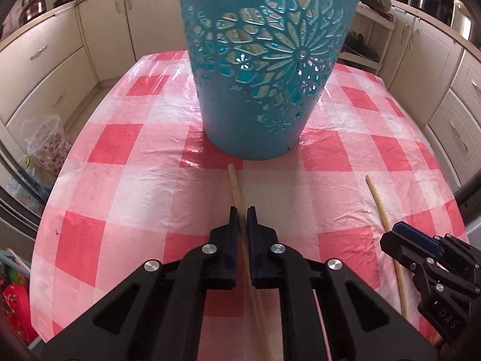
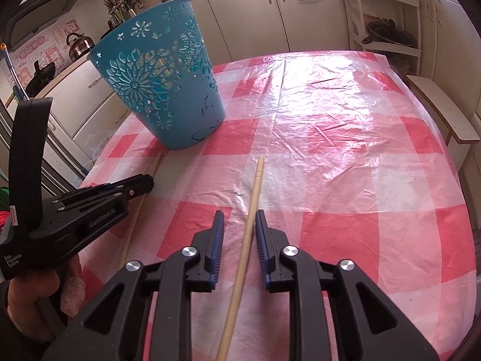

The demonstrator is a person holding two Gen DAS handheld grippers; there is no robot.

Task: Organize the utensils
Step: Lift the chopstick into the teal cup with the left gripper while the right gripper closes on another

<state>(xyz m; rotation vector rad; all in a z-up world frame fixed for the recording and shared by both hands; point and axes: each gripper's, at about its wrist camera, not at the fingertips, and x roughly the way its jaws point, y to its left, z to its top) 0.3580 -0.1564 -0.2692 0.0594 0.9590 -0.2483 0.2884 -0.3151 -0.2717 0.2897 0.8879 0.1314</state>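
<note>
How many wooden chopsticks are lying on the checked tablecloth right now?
2. One wooden chopstick is clamped in the left gripper, below the blue perforated basket. The other lies between the right gripper's open jaws. Others inside the basket may be hidden.

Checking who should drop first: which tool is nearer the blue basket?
Left. The left tool, shut on a chopstick, points straight at the blue basket just ahead. The right tool sits off to the basket's side, astride the other chopstick.
</note>
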